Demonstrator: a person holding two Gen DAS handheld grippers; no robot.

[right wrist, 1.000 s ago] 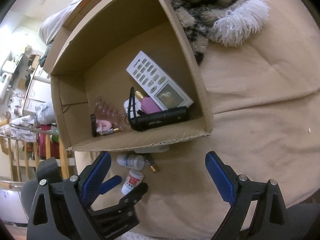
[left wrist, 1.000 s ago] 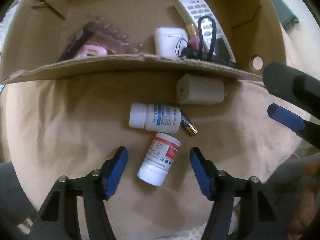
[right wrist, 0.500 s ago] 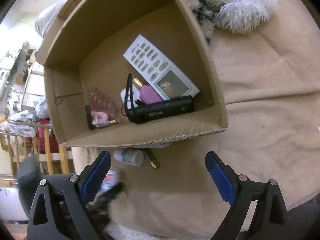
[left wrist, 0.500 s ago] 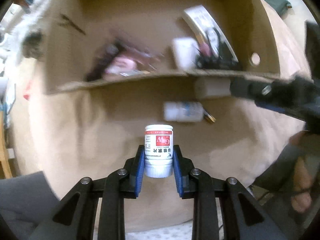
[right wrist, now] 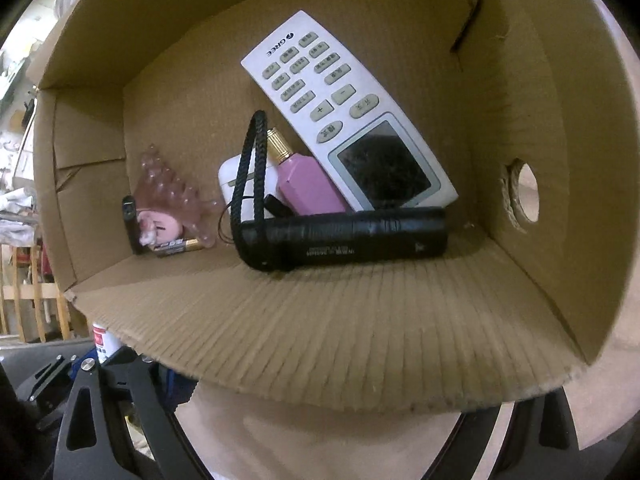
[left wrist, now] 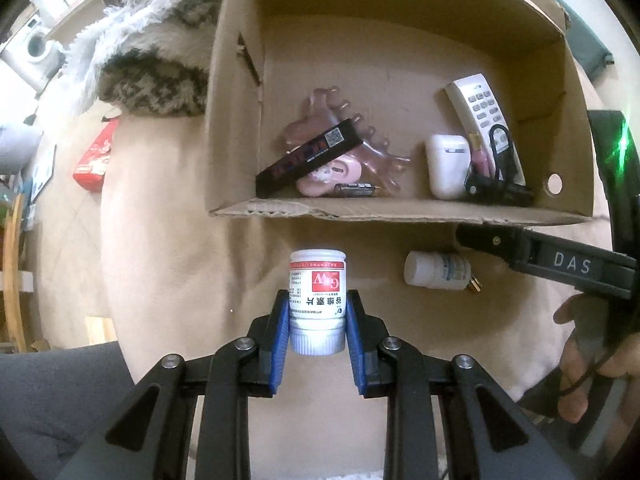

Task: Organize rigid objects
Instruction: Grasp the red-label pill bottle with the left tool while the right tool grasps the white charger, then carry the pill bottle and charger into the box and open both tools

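My left gripper is shut on a white pill bottle with a red label, held upright in the air in front of the cardboard box. A second white pill bottle and a battery lie on the beige blanket by the box wall. The box holds a remote, black flashlight, pink bottle, white case, hair clip and battery. My right gripper's fingers are hidden under the box's front flap; its arms stand wide apart.
A fluffy grey-white throw lies left of the box. A red packet lies on the blanket further left. The right gripper's body and the hand on it sit at the right of the left wrist view.
My left gripper closed on the red-label bottle and lifted it upright off the blanket. My right gripper moved close up to the box's front flap, which now covers its fingers.
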